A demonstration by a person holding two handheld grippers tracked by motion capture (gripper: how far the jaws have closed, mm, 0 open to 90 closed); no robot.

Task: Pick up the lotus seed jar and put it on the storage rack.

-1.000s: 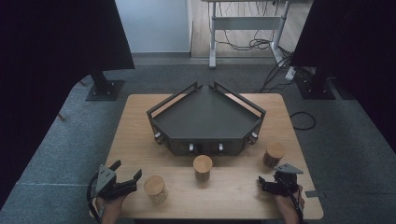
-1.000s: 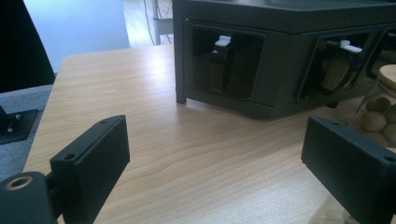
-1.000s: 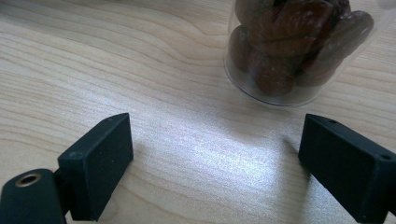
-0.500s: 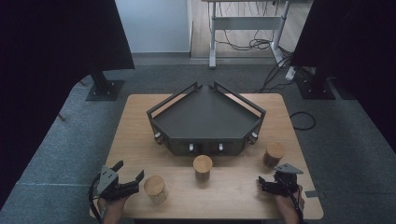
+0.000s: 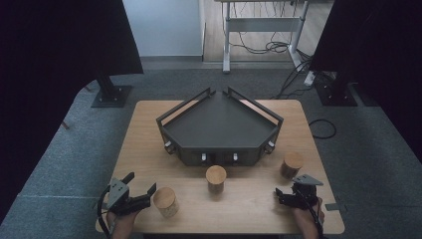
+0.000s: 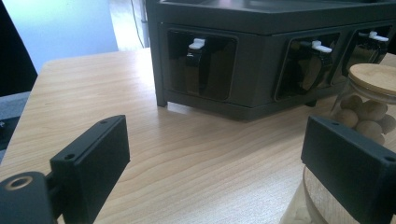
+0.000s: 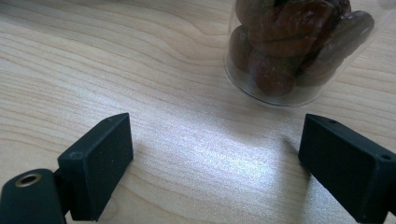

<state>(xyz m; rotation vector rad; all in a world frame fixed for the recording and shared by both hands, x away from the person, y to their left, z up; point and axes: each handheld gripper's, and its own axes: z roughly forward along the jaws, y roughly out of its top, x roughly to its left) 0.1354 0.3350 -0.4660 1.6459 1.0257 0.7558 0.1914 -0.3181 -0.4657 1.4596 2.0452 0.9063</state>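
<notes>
1. Pale wood table [image 5: 249,204] carries a dark tray [image 5: 219,124] and three lidded jars.
2. Left claw [image 5: 142,191] rests near the table's front left corner, jaws spread wide with nothing between them.
3. Left jar [image 5: 165,201] stands just beside that claw's right jaw; in the left gripper view its glass shows behind that jaw, whether touching I cannot tell.
4. Middle jar [image 6: 369,107] stands further ahead of the left claw, close to the tray's front.
5. Right claw [image 5: 281,195] sits at the front right, jaws wide and empty.
6. Right jar [image 7: 299,46], holding brown pieces, stands just ahead of the right claw, apart from both jaws.
</notes>
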